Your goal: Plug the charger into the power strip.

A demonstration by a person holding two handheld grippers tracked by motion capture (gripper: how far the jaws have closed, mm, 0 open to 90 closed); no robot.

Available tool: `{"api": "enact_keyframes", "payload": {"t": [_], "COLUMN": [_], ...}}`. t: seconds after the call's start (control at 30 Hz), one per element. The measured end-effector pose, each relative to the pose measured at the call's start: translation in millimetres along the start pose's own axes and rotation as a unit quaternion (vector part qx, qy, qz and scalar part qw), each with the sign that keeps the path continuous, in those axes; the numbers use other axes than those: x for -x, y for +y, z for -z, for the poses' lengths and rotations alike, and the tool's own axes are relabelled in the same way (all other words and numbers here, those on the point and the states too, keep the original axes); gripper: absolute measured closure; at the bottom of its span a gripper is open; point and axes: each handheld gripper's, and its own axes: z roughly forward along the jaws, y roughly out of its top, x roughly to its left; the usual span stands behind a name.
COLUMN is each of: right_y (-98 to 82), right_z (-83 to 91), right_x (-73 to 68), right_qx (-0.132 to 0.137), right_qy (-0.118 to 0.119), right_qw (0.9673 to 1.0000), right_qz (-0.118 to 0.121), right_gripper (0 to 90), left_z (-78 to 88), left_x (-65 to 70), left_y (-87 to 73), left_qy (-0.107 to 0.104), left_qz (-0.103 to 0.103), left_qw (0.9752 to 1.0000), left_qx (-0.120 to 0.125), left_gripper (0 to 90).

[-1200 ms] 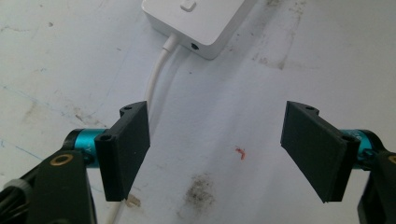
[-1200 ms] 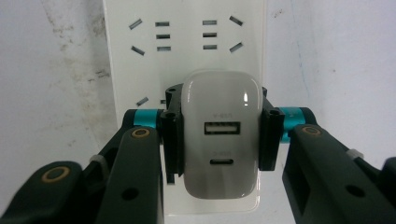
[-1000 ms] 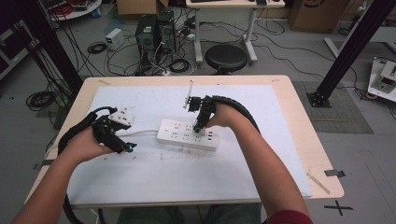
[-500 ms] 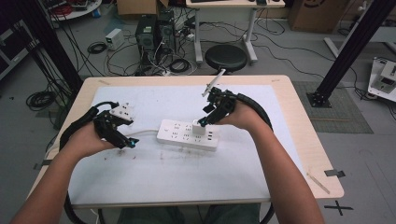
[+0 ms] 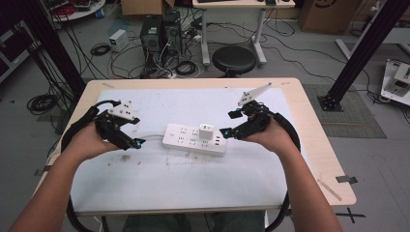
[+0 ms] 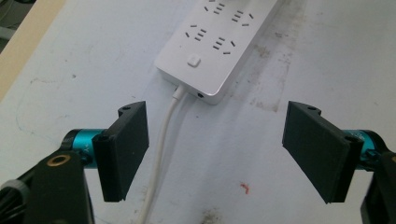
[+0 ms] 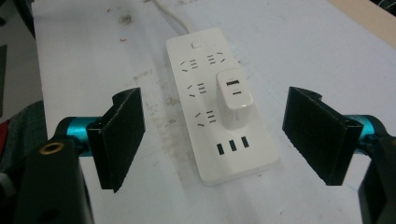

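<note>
Since the earlier frames, the right hand-held gripper [image 5: 227, 131] had been drawn back from above the power strip [image 5: 194, 139] to its right-hand end, and its jaws had just been opening, with nothing left between them. What had been set down remained behind: a white charger [image 5: 206, 131] was seen standing plugged into the strip, upright, on the half nearer the right hand-held gripper. The left hand-held gripper [image 5: 137, 143] had been kept almost where it was, off the strip's left end, its jaws spread wide and empty.

The strip lay on the bench [image 5: 159, 183] with its long axis running left to right between the two hands, so that each hand-held gripper faced one short end. In the right gripper view the charger [image 7: 232, 97] sat straight ahead, centred between the spread jaws, beyond the strip's near end with its three small ports. In the left gripper view the strip's switch end [image 6: 194, 61] and its white cord [image 6: 161, 154] were met first, the cord passing between the jaws. The charger was judged to lie nearer the right hand, so any further handling of it would fall to that side, along the strip's axis.
</note>
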Motion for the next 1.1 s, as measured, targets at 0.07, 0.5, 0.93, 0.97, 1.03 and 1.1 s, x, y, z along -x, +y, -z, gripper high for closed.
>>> {"api": "enact_keyframes", "payload": {"t": [0.07, 0.5, 0.93, 0.97, 1.03, 1.1], "right_y": [-5.7, -29.4, -30.1, -30.1, -29.8, -29.2], "right_z": [3.7, 12.1, 11.8, 11.6, 11.5, 11.4], "right_x": [-0.2, 5.8, 7.3, 6.9, 6.9, 6.2], "right_qx": [0.011, 0.041, 0.037, 0.036, 0.036, 0.034], "right_qy": [-0.001, -0.011, -0.018, -0.017, -0.017, -0.017], "right_qw": [0.9999, 0.9987, 0.9988, 0.9988, 0.9989, 0.9990], "right_qz": [-0.006, -0.027, -0.027, -0.028, -0.024, -0.024], "right_gripper": [20.5, 19.7, 19.8, 19.8, 19.8, 19.8], "left_z": [1.1, 4.9, 6.0, 6.1, 6.3, 6.4], "left_x": [-0.7, -4.8, -5.1, -4.9, -5.1, -4.9], "left_y": [-1.6, -9.1, -12.0, -11.8, -11.9, -12.1], "left_qy": [-0.001, 0.011, 0.014, 0.015, 0.014, 0.016], "left_qz": [0.007, 0.024, 0.032, 0.032, 0.031, 0.033], "left_qw": [0.9998, 0.9979, 0.9975, 0.9976, 0.9976, 0.9975], "left_qx": [0.016, 0.059, 0.062, 0.060, 0.061, 0.061], "left_gripper": [22.7, 21.8, 21.7, 21.7, 21.7, 21.7]}}
